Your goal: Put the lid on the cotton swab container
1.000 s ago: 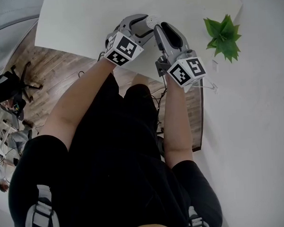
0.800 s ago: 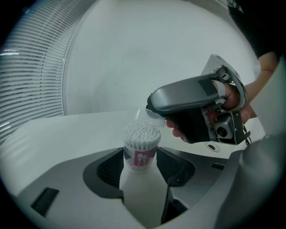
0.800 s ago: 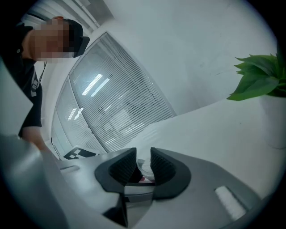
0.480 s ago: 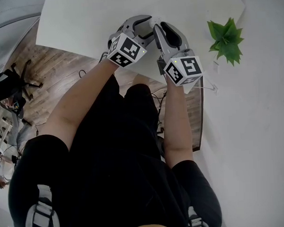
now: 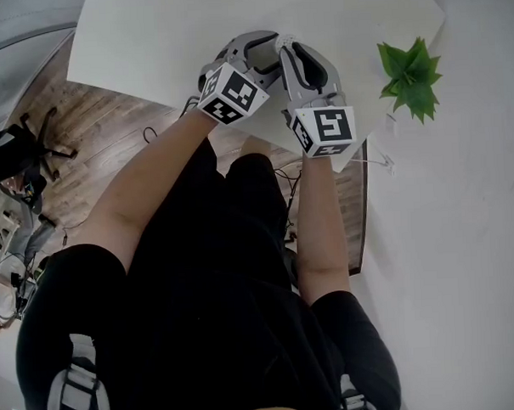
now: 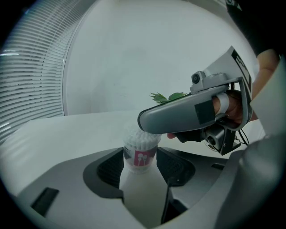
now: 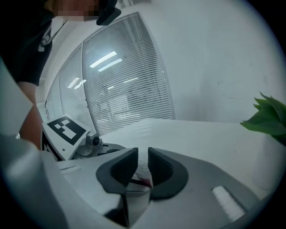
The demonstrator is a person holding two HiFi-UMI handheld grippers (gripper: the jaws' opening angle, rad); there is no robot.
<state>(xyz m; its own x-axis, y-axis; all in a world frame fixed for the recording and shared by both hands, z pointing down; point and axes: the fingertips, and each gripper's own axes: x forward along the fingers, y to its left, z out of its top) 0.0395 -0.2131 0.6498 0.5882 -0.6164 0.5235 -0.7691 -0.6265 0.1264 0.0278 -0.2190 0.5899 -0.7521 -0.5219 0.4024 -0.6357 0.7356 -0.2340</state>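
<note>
Step in hand: seating the lid.

- The left gripper [image 5: 252,44], upper centre of the head view, is clamped on the cotton swab container [image 6: 140,154]. In the left gripper view the container stands upright at lower centre between the two dark pads, which bear on its sides. Swab heads and the red label show through the clear wall.
- The right gripper [image 5: 289,51] sits just right of the left one, and its tips meet the left gripper's over the white table [image 5: 165,42]. In the left gripper view, one of its grey jaws lies across the top of the container.
- The right jaws stand close together and have just been closing. A pale piece fills the gap between the pads, and I judge it to be the lid [image 7: 144,166]. A strip of red label shows beneath it, so the lid is at the mouth of the container.
- I cannot tell whether the lid is fully down; the jaws hide the rim.
- A plant [image 5: 412,66] stands well apart at upper right.

Next move, as I judge it: hold the container still and level, then press or turn the lid squarely down until it seats. Only then let go. A tilted lid may jam or pop off.
</note>
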